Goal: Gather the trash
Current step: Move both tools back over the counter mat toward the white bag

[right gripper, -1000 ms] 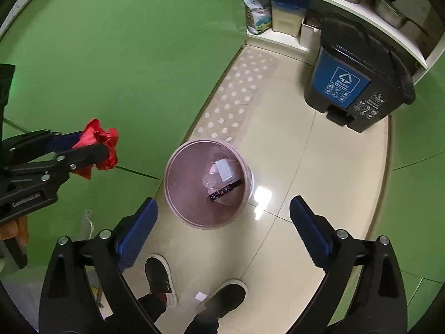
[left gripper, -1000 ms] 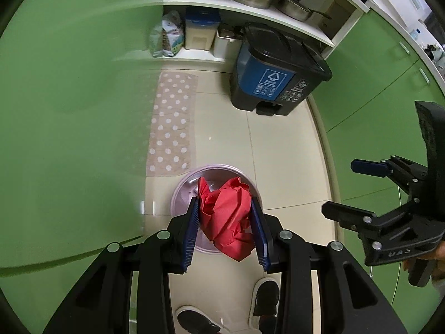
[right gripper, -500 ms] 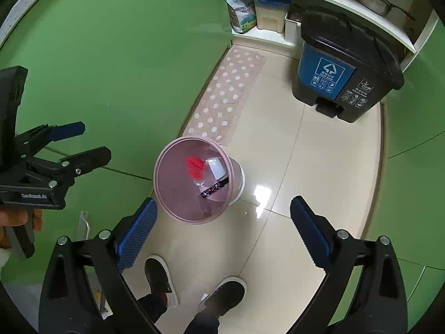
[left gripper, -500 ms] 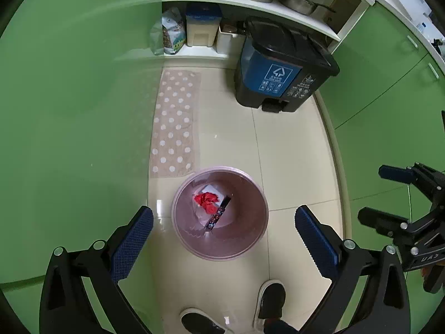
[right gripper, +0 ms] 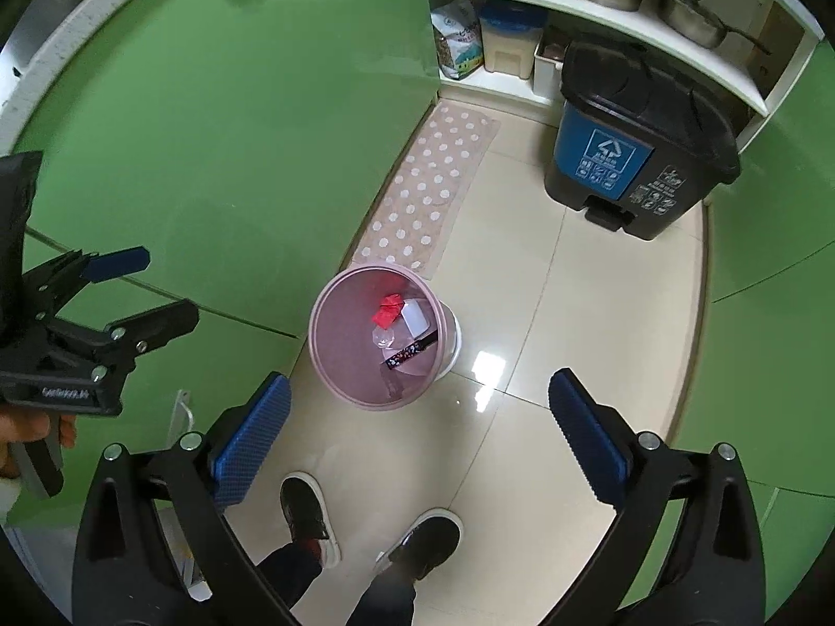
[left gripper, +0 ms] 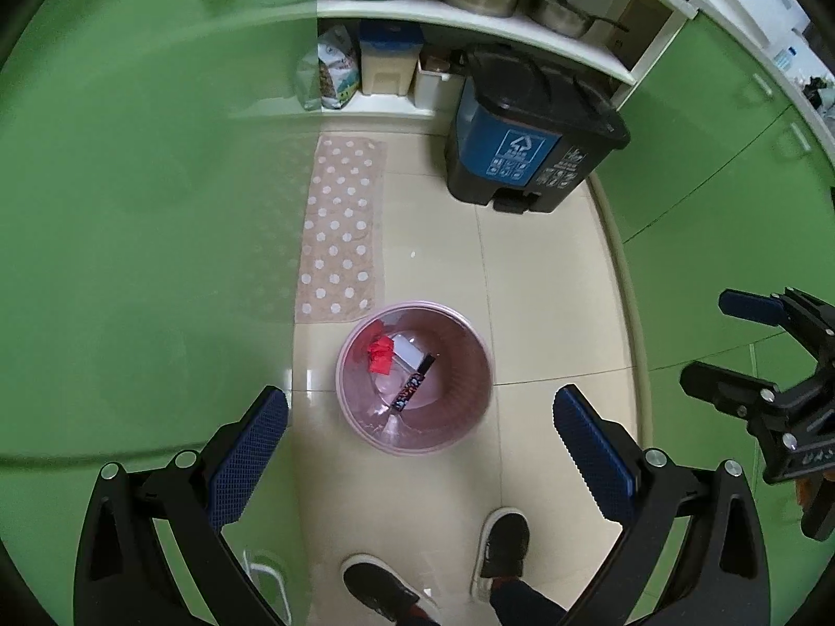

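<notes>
While both jaws gape empty: one pink bin (left gripper: 415, 438), four scraps inside.

Looking steeply down from well above the floor (left gripper: 548, 281), both sharing the pink bin (left gripper: 464, 435), dotted mat (right gripper: 433, 193) and shoes (right gripper: 305, 516).

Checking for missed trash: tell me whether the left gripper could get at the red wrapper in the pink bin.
Probably yes: the left gripper is open above the uncovered pink bin, and the red wrapper lies exposed on top.
</notes>
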Demonstrator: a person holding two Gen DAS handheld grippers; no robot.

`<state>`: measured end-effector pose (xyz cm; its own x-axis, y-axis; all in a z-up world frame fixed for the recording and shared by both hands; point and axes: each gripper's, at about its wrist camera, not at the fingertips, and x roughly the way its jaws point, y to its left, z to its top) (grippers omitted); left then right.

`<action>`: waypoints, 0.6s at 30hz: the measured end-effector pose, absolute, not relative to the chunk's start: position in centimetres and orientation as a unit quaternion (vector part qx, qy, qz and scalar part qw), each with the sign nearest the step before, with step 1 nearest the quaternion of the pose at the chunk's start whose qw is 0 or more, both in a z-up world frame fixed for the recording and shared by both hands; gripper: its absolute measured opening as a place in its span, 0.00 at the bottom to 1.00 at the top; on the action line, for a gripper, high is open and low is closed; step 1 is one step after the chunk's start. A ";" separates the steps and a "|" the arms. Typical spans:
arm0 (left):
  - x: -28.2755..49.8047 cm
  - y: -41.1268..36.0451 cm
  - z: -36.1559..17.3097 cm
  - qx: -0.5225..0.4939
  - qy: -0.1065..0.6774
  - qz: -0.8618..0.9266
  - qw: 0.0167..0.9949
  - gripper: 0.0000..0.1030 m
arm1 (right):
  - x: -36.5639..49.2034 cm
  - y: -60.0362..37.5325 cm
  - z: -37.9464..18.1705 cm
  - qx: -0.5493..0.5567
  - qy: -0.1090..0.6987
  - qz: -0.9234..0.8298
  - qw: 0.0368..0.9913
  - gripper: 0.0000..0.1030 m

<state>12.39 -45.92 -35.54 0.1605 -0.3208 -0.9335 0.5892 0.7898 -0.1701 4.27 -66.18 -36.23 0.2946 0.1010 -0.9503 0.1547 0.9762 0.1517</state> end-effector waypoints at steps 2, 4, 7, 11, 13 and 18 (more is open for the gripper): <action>11.3 -45.5 -33.0 0.112 0.570 -0.305 0.755 0.95 | 3.6 -65.8 -33.5 0.104 0.590 -0.018 0.800 0.95; 10.2 -45.0 -30.2 0.105 0.564 -0.304 0.760 0.95 | 2.9 -65.6 -31.0 0.099 0.587 -0.018 0.804 0.96; 8.7 -43.8 -25.5 0.095 0.555 -0.299 0.771 0.95 | 1.6 -64.8 -26.5 0.088 0.580 -0.016 0.810 0.96; 6.8 -41.5 -19.8 0.086 0.537 -0.288 0.788 0.95 | 0.0 -63.2 -20.3 0.074 0.568 -0.003 0.820 0.97; 5.6 -39.7 -16.7 0.074 0.525 -0.278 0.801 0.95 | -0.7 -62.0 -17.2 0.062 0.558 0.010 0.828 0.97; 3.3 -34.7 -10.8 0.038 0.500 -0.236 0.833 0.95 | -1.6 -57.9 -10.4 0.025 0.528 0.058 0.847 0.97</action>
<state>3.29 -34.65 -10.82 0.3891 -0.3556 -0.8498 0.4307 0.8857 -0.1734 -1.63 -57.90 -10.40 0.4353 0.1244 -0.8917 -0.0711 0.9921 0.1036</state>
